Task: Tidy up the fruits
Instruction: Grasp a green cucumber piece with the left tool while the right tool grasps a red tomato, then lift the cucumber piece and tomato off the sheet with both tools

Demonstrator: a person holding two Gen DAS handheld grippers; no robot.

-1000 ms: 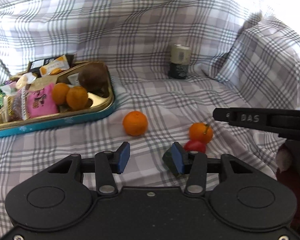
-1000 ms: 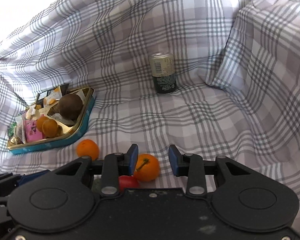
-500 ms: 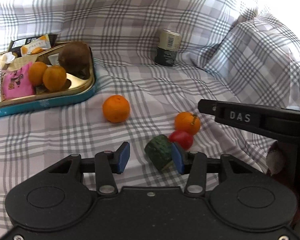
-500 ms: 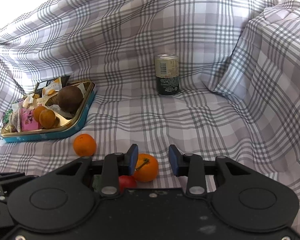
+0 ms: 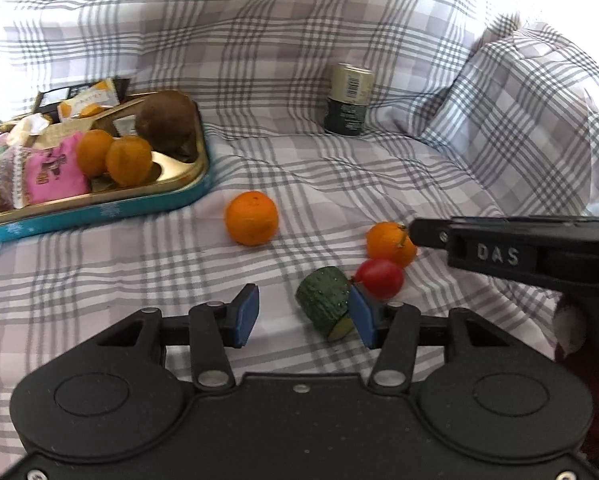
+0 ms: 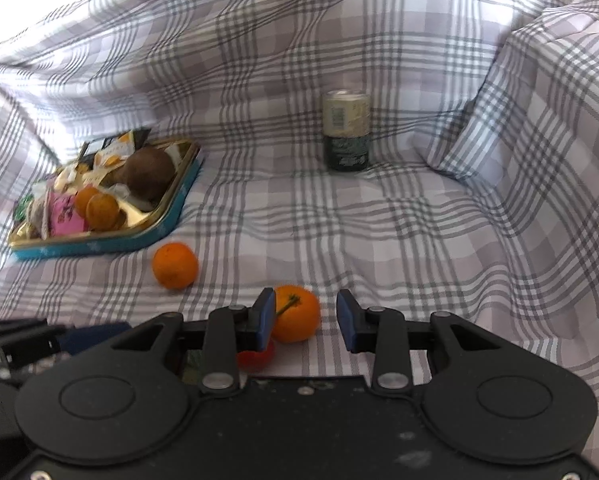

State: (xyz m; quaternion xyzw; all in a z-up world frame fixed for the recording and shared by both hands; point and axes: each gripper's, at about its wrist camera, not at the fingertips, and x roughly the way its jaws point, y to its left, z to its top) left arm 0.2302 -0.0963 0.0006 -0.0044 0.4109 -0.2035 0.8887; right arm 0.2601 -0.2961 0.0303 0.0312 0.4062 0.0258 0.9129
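A cut green cucumber piece [image 5: 325,304] lies on the checked cloth between the jaws of my left gripper [image 5: 303,315], right against the right pad. The jaws are opening and the left pad stands well clear of it. Just beyond are a red tomato [image 5: 379,278] and an orange with a stem [image 5: 391,244]. A second orange [image 5: 251,218] lies alone nearer the tray. My right gripper [image 6: 306,320] hovers over the stem orange [image 6: 295,314], its pads apart; the fruit shows at the left pad, with a gap to the right one. The tomato [image 6: 255,356] peeks out beneath that finger.
A gold tray with a teal rim [image 5: 99,212] at the left holds two oranges, a brown round fruit and snack packets. A drink can [image 5: 349,98] stands upright at the back. The cloth rises in folds behind and at the right.
The cucumber piece, mostly hidden behind the left gripper's right pad a second ago, now lies in full view between its jaws. The right gripper has stayed over the stem orange.
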